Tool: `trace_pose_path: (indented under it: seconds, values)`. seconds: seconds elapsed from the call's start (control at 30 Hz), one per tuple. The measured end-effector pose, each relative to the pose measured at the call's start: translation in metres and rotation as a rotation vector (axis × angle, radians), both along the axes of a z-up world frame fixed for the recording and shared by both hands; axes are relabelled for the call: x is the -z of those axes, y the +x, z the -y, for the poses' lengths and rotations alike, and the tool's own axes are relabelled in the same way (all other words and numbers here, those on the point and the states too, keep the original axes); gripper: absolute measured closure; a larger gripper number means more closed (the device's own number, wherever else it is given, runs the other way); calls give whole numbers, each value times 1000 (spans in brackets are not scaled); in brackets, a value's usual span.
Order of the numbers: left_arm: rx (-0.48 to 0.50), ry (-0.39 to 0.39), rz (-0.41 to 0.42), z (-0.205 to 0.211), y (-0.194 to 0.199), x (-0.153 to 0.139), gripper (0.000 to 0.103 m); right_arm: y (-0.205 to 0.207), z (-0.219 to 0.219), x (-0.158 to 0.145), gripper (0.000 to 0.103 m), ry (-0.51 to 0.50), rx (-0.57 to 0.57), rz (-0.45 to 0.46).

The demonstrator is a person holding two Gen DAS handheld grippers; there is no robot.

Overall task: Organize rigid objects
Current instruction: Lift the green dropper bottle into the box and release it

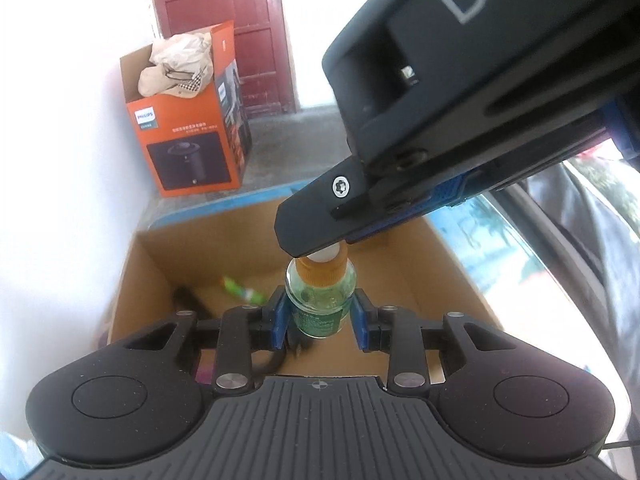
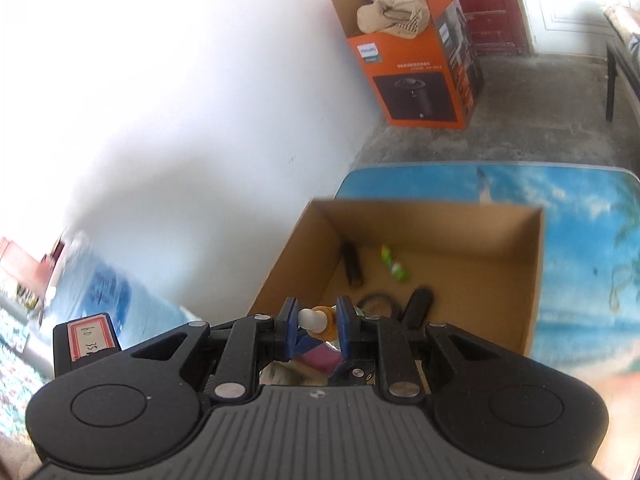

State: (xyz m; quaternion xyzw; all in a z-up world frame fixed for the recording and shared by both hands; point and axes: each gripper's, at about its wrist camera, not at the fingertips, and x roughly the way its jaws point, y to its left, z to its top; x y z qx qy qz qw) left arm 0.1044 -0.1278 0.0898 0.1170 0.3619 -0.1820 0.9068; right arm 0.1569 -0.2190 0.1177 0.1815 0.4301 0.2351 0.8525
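A small green bottle (image 1: 320, 304) with an orange cap (image 1: 322, 270) stands upright between the blue pads of my left gripper (image 1: 320, 316), which is shut on its body. From the upper right my right gripper (image 1: 320, 254) comes down onto the bottle's top. In the right wrist view the right gripper (image 2: 318, 320) is shut on the white tip (image 2: 309, 316) and the orange cap (image 2: 325, 330). The bottle is held above an open cardboard box (image 1: 404, 264) (image 2: 440, 220).
Inside the box lie a small green item (image 2: 394, 264), a black stick (image 2: 352, 260) and a black piece with a cable (image 2: 418, 306). The box sits on a blue beach-print table (image 2: 584, 240) by a white wall. An orange appliance carton (image 2: 412, 80) stands on the floor.
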Motion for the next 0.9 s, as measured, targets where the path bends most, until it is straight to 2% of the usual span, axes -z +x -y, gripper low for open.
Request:
trace_pose_path:
  seconds: [0.13, 0.23, 0.33, 0.43, 0.67, 0.9]
  values:
    - [-10, -1, -56, 12, 46, 12, 72, 48, 16, 17, 81, 26, -1, -34]
    - [-23, -20, -135, 18, 78, 25, 72, 83, 27, 37, 81, 40, -5, -74]
    - [-25, -8, -199, 22, 114, 43, 72, 116, 38, 61, 81, 64, -11, -129]
    - [-29, -9, -252, 25, 132, 60, 72, 140, 46, 81, 81, 80, -15, -173]
    - [-24, 23, -302, 35, 156, 88, 72, 168, 51, 109, 81, 51, -37, -210]
    - [8, 47, -286, 38, 155, 98, 69, 173, 50, 128, 80, 14, -39, -242]
